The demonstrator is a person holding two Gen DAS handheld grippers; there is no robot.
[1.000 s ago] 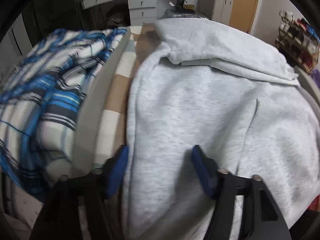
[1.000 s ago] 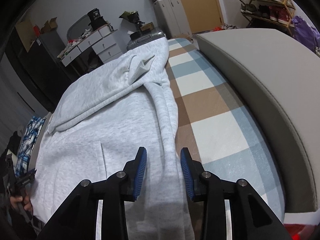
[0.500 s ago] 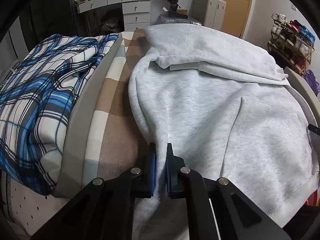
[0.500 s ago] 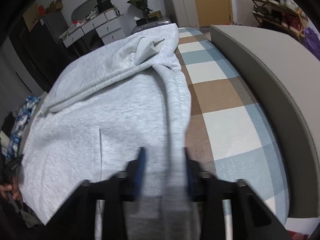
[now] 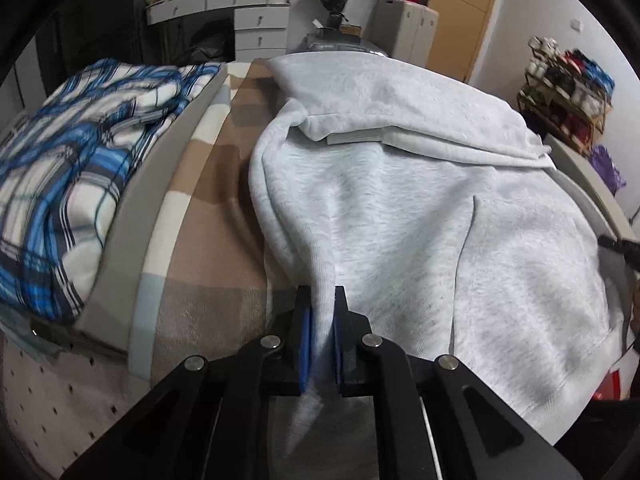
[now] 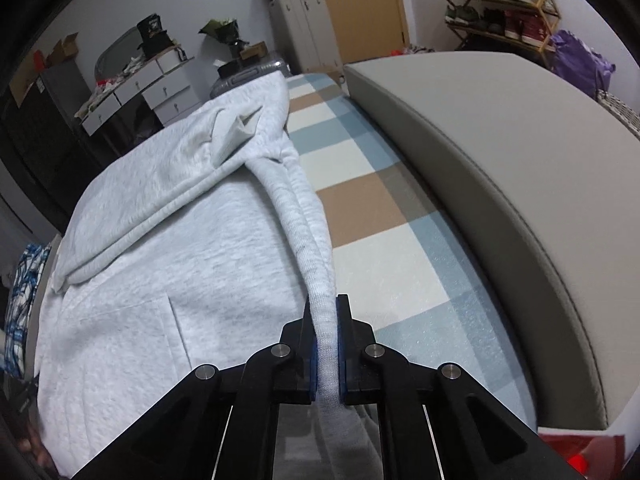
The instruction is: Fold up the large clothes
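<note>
The grey hoodie (image 5: 400,208) fills the frame's centre on the checked blanket (image 6: 380,216). Our left gripper (image 5: 320,320) and right gripper (image 6: 326,336) each pinch a side fold; thin bites could slip if we lift unevenly.

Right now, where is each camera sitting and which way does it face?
Left wrist view: sits on the left gripper, looking forward and down at the pale grey fleece hoodie, pinched at its near left edge; blue plaid blanket to the left.
Right wrist view: sits on the right gripper, shut on the hoodie's right edge; grey cushion to the right.
Shared: the hoodie, the checked bed cover, the white drawers.
</note>
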